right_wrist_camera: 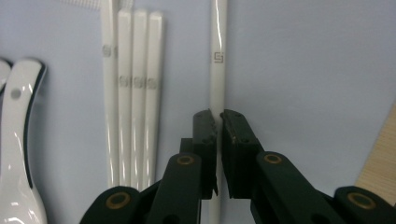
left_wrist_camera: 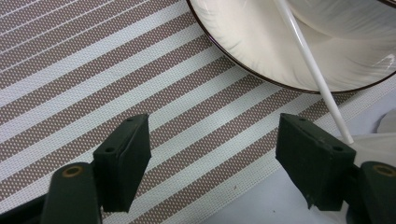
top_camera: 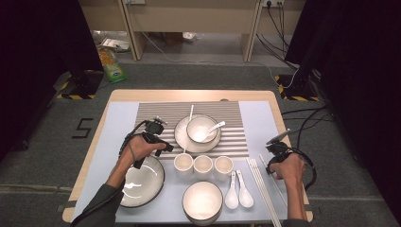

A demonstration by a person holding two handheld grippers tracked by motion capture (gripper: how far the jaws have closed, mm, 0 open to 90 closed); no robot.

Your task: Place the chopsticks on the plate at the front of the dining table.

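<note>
My left gripper (top_camera: 160, 135) (left_wrist_camera: 215, 158) stands open over the striped placemat (left_wrist_camera: 116, 79), nothing between its jaws. Just beyond it lies a white plate (left_wrist_camera: 261, 46) with one white chopstick (left_wrist_camera: 313, 70) resting across its rim. In the high view that plate (top_camera: 182, 142) carries a bowl (top_camera: 196, 124) with a spoon (top_camera: 215, 126) in it. My right gripper (top_camera: 273, 152) (right_wrist_camera: 219, 126) is shut on a single white chopstick (right_wrist_camera: 218, 70) low over the blue mat. Several more chopsticks (right_wrist_camera: 133, 84) lie side by side to its left, with a white spoon (right_wrist_camera: 18, 140) beyond them.
Three white cups (top_camera: 203, 164) stand in a row below the plate. Two spoons (top_camera: 239, 191) lie right of a bowl (top_camera: 202, 201) at the front. A wide bowl (top_camera: 142, 182) sits under my left forearm. The table's wooden edge (right_wrist_camera: 380, 154) is close on the right.
</note>
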